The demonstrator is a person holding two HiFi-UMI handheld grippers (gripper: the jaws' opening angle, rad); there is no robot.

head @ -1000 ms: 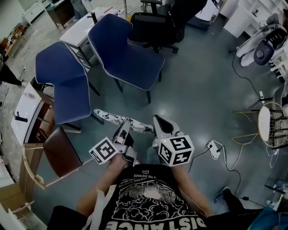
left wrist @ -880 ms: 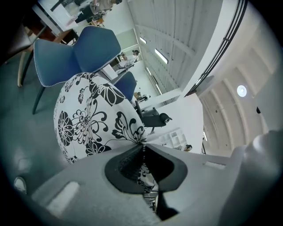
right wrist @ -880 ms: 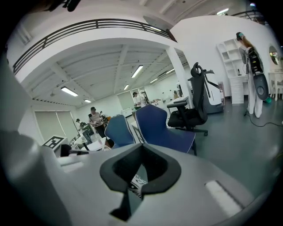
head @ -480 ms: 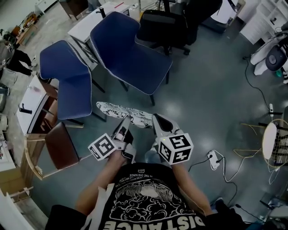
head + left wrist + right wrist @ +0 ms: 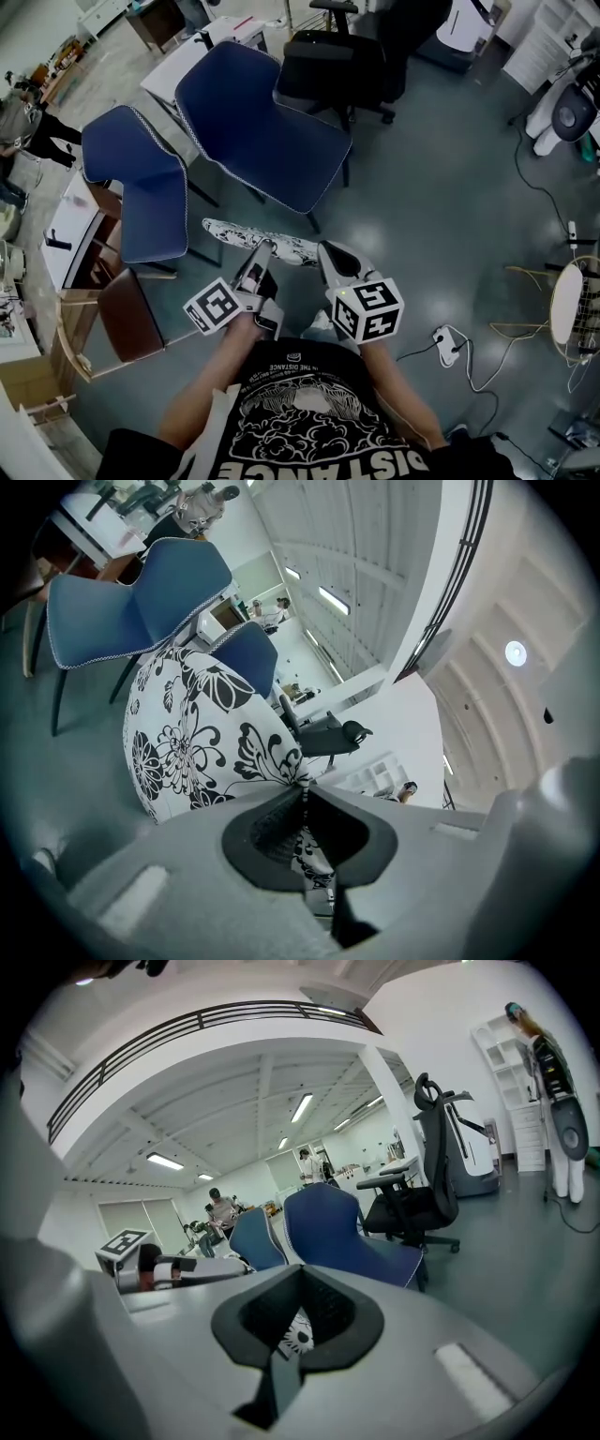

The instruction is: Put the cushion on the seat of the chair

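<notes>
The person wears a black T-shirt [image 5: 314, 412], at six o'clock in the head view. It is printed in white with a swirling cloud drawing, a small line reading "IN THE DISTANCE" and large block letters "DISTANCE". A pale strip [image 5: 208, 427], perhaps a strap, runs down it at seven o'clock. The left gripper [image 5: 262, 247] and right gripper [image 5: 327, 248] have pale grey moulded shells tapering to jaws lined with black ribbed pads [image 5: 267, 827]. Each carries a white marker cube with black square markers: the left cube [image 5: 217, 307] and the right cube [image 5: 368, 312].
</notes>
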